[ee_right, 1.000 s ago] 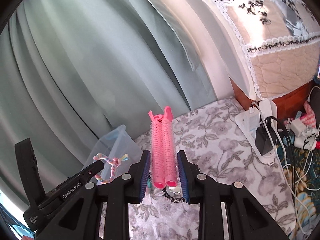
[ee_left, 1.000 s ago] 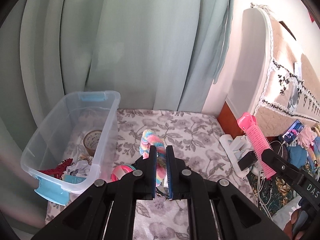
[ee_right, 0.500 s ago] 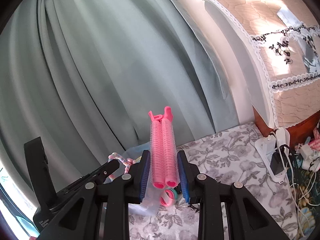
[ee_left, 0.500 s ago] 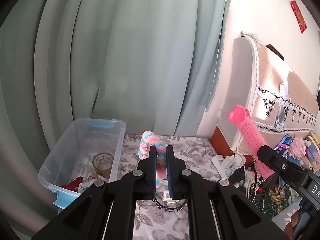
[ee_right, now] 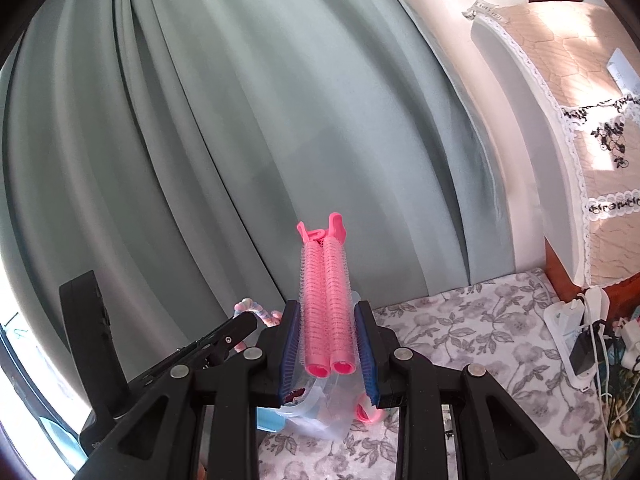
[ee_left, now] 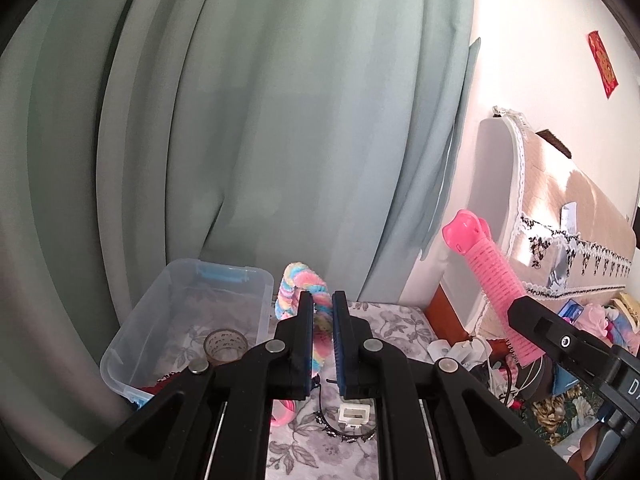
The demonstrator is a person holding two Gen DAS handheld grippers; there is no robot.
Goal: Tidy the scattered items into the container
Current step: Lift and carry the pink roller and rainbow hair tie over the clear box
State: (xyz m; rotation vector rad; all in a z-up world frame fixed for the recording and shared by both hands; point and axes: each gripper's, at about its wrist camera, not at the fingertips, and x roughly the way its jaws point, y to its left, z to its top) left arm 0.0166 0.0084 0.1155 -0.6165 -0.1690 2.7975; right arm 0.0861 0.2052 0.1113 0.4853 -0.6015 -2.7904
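Observation:
My left gripper point(ee_left: 320, 300) is shut on a fluffy pastel rainbow scrunchie point(ee_left: 298, 286), held in the air to the right of the clear plastic bin point(ee_left: 256, 292) with blue latches. My right gripper point(ee_right: 326, 312) is shut on a pink double-roll hair curler clip point(ee_right: 326, 280), which stands up between the blue pads; the same curler point(ee_left: 494, 292) shows at the right of the left wrist view. The scrunchie point(ee_right: 260, 314) peeks out at the left gripper's tip in the right wrist view. A tape roll point(ee_left: 224, 346) and a red item point(ee_left: 160, 384) lie in the bin.
On the flowered cloth point(ee_left: 396, 320) lie a pink hair tie point(ee_left: 284, 412), a black lace band point(ee_left: 344, 432) and a small white clip point(ee_left: 354, 414). A power strip with chargers and cables point(ee_right: 580, 336) sits at the right. Green curtain point(ee_left: 280, 120) hangs behind; a cloth-covered appliance point(ee_left: 560, 216) stands at the right.
Both grippers have risen with their loads; the table and bin have dropped lower in both views. The bin now appears beneath the right gripper's fingers.

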